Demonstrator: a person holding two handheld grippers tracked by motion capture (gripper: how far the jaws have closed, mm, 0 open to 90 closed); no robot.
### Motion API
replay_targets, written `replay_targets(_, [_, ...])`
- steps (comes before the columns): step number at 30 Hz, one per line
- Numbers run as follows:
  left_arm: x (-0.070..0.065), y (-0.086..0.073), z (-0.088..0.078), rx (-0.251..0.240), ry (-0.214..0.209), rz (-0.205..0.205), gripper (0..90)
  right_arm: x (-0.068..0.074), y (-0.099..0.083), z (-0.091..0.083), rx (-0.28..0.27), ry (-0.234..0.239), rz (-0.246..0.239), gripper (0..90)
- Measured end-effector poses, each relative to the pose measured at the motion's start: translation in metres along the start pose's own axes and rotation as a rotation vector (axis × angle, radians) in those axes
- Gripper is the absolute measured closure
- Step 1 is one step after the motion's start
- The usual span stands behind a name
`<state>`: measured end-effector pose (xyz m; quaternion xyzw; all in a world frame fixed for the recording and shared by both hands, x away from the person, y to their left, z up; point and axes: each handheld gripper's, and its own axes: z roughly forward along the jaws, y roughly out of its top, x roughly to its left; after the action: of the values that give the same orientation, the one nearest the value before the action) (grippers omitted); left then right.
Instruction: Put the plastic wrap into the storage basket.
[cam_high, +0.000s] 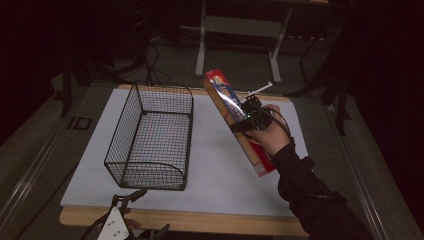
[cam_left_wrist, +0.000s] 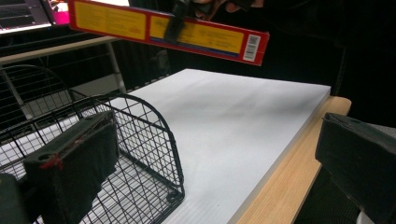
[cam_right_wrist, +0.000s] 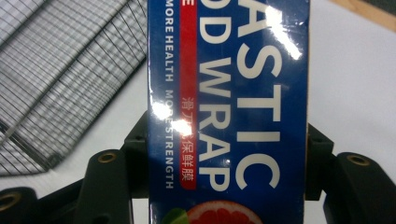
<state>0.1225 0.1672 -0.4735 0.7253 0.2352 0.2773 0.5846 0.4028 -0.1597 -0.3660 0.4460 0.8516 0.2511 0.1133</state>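
A long plastic wrap box (cam_high: 235, 117), blue on top with red and yellow sides, hangs tilted in the air over the right part of the white board. My right gripper (cam_high: 248, 118) is shut on the plastic wrap box (cam_right_wrist: 229, 112) across its width, jaws on both long sides. From the left gripper view the plastic wrap box (cam_left_wrist: 163, 28) hangs high above the board. A black wire basket (cam_high: 152, 137) stands on the board's left half with nothing in it. My left gripper (cam_high: 131, 197) is open near the table's front edge, just in front of the wire basket (cam_left_wrist: 135, 154).
The white board (cam_high: 220, 170) lies on a wooden table (cam_high: 200, 222). Behind the table are the metal legs of another table (cam_high: 237, 37) and cables on the floor. The surroundings are dark.
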Motion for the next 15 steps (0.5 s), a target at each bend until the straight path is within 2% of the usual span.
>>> replay_targets(4, [0.000,0.000,0.000,0.001,-0.001,0.000,0.1,0.005,0.008,-0.002,-0.024,0.005,0.015,39.7])
replay_targets(7, [0.000,0.000,0.000,0.001,-0.003,-0.001,0.1,0.015,0.017,-0.003,-0.057,-0.003,0.020,39.7])
replay_targets(15, [0.001,0.000,0.000,0.000,-0.004,0.002,0.1,0.030,0.033,-0.003,-0.072,-0.012,0.017,39.7])
